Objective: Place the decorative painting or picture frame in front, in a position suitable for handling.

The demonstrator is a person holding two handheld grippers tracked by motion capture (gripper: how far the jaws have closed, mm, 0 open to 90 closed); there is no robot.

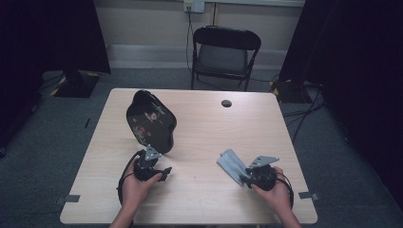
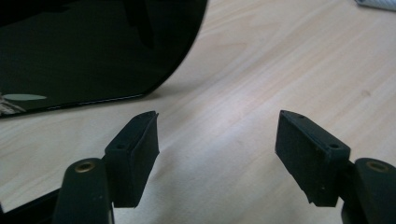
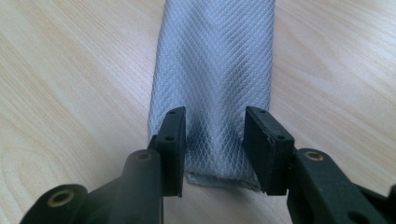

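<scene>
Pale wooden table (image 1: 199, 142) on grey carpet (image 1: 332, 156); black folding chair (image 1: 223, 52) behind.

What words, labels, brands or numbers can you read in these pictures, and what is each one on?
No readable text anywhere.
Black tray: pale and red painted decoration, pictures rather than letters; too small and blurred to make out any writing.
Grey cloth: woven diamond pattern, no label.
Wall socket: no legible marking.
Wooden table: no marking.
</scene>
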